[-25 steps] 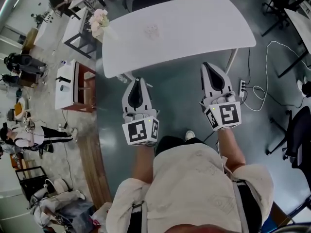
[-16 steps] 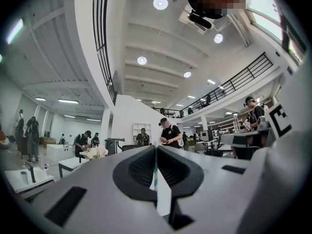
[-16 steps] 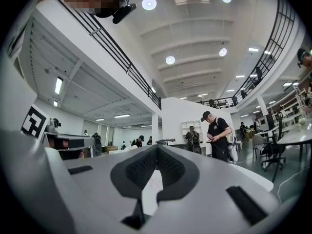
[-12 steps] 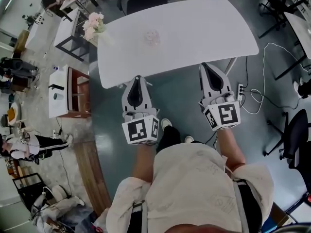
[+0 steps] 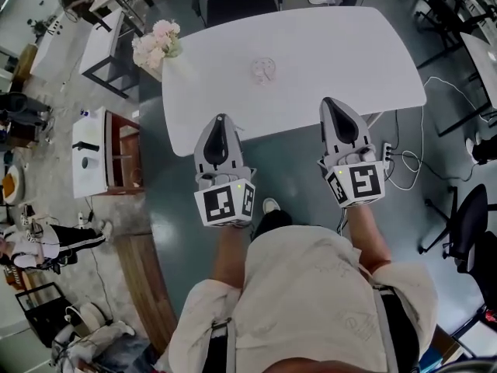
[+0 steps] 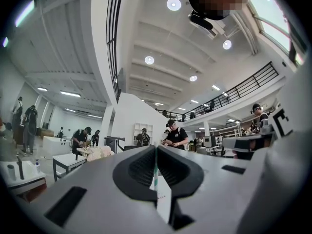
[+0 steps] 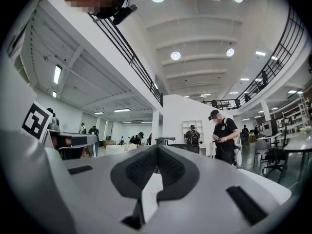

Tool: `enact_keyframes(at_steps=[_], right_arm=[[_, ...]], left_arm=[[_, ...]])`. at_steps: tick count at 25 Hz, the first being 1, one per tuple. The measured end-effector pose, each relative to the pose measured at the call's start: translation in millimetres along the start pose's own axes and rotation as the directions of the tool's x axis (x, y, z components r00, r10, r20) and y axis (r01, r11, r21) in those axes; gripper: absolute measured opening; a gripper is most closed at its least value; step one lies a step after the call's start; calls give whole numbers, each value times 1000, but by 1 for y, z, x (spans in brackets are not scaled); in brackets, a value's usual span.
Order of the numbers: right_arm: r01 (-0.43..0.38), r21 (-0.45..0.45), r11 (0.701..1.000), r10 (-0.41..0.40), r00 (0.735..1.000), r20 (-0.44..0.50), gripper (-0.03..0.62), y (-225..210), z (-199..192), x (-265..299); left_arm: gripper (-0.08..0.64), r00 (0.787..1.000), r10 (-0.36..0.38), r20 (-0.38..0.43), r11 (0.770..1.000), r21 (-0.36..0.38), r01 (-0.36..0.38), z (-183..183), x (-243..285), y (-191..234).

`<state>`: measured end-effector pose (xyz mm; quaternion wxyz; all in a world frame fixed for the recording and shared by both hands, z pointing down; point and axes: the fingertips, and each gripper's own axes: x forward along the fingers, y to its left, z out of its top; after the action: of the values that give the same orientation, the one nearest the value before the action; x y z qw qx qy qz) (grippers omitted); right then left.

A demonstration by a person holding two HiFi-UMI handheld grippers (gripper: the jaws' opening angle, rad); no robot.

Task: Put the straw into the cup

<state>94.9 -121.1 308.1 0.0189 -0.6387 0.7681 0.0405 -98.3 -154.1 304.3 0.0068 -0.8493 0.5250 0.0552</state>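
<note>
Pinched in left gripper (image 5: 220,120): thin straw (image 6: 155,172). Pressed together, empty: right gripper (image 5: 333,103). Ahead of both, on table (image 5: 349,45): cup (image 5: 263,70).

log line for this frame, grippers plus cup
stage: straw not yet in cup | left gripper: jaws shut on thin pale straw | right gripper: jaws shut, empty | cup: on white table, beyond both grippers

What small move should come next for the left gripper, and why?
Probably carry the left gripper forward over the table toward the cup. Its jaws look shut on a thin straw, but it hangs at the table's near edge, short of the cup, which stands mid-table. The right gripper is shut and empty.
</note>
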Motion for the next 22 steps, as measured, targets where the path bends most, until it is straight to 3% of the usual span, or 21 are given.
enact_keyframes(at_steps=[10,16,22], right_arm=[[19,-38,999,-20,1000,-7,2,26,-3,76],[5,-40,999,-7,1000,-31,2,15,-23,110],[6,2,1000,-6,999,-39,2,-31,-47,160]], left_arm=[[12,1000,-1,6,1000,-23,1,-4,51,73],[12,1000,-11,-13,999,-34,10,-20,92,82],[12,999,-31,-35,999,-29,30,-36,159,68]])
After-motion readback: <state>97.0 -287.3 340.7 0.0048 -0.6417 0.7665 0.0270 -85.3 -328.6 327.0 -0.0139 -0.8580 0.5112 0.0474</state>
